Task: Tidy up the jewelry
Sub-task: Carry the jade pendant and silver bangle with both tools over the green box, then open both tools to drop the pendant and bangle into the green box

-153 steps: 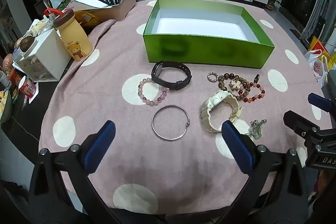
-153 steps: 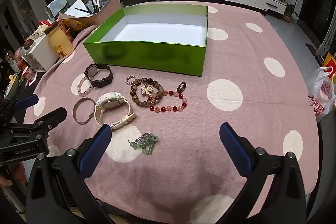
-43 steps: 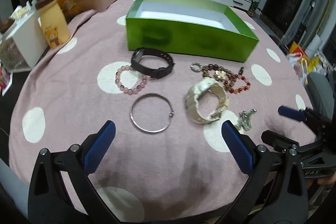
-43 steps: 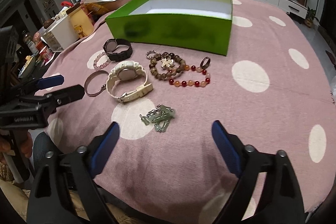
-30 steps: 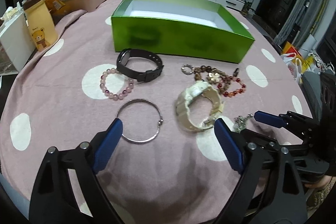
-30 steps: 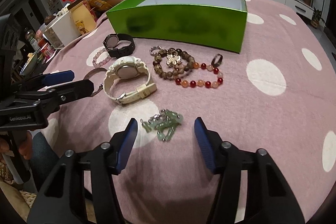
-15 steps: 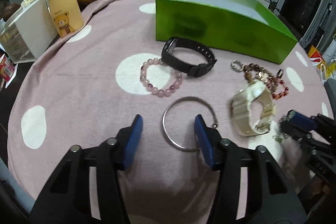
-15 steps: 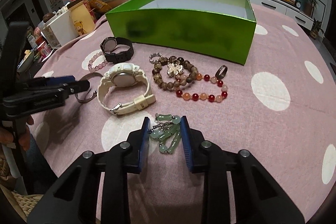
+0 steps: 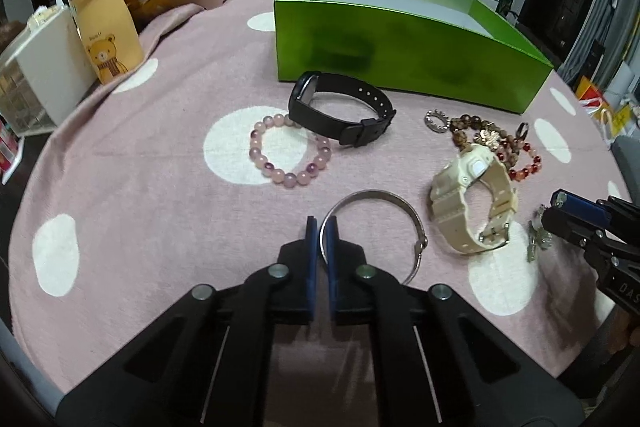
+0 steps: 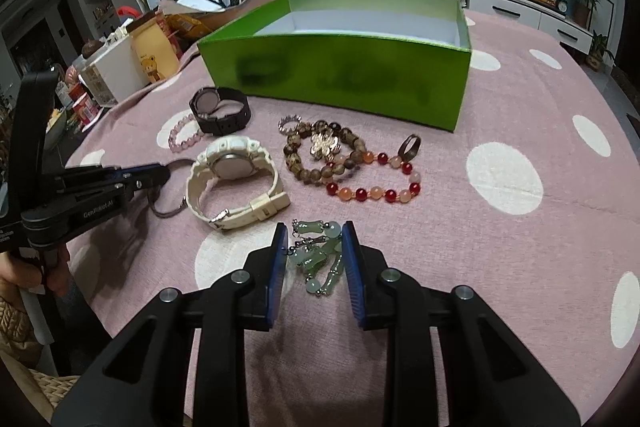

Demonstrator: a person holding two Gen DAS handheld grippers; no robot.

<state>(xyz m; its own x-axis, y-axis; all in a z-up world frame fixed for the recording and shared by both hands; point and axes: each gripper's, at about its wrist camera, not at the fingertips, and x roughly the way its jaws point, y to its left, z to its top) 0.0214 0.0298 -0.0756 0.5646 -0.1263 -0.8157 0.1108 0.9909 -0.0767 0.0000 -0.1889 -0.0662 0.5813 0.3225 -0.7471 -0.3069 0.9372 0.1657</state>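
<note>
**Both grippers seated on jewellery; nothing yet in the box**

Left gripper [image 9: 321,227]: jaws pressed together on the near-left arc of the thin silver wire bangle [image 9: 374,227], the wire pinched between the blue pads. The bangle lies flat on the pink tablecloth with white dots [image 9: 160,187].

Right gripper [image 10: 314,247]: jaws drawn in close on either side of the small cluster of pale green jade-like charms on metal links [image 10: 318,255]. The pads appear to touch the cluster's outer pieces, so it is judged gripped, though only loosely.

Handling, as judged:
- Bangle: light, stiff and smooth. A pinch on thin round wire is liable to pivot or slip, so it should hang vertically when lifted. The clasp sits on the far-right side, away from the hold.
- Charm cluster: light, loose and jointed. It will dangle and swing, and single pieces may slip out. The stones look chip-prone. Best hold is across the bunched middle, as now.

Surrounding items, outward: cream plastic wristwatch [image 10: 234,179] just beside both targets; pink bead bracelet [image 9: 288,155] touching the black strap watch [image 9: 340,115]; brown bead bracelet with a gold flower [image 10: 324,151] tangled with a red and orange bead strand [image 10: 372,187]; a dark ring [image 10: 412,147] and a small silver ring [image 10: 288,125] alongside.

The open green cardboard box [image 9: 400,51] stands beyond the pieces, its visible white interior empty.
</note>
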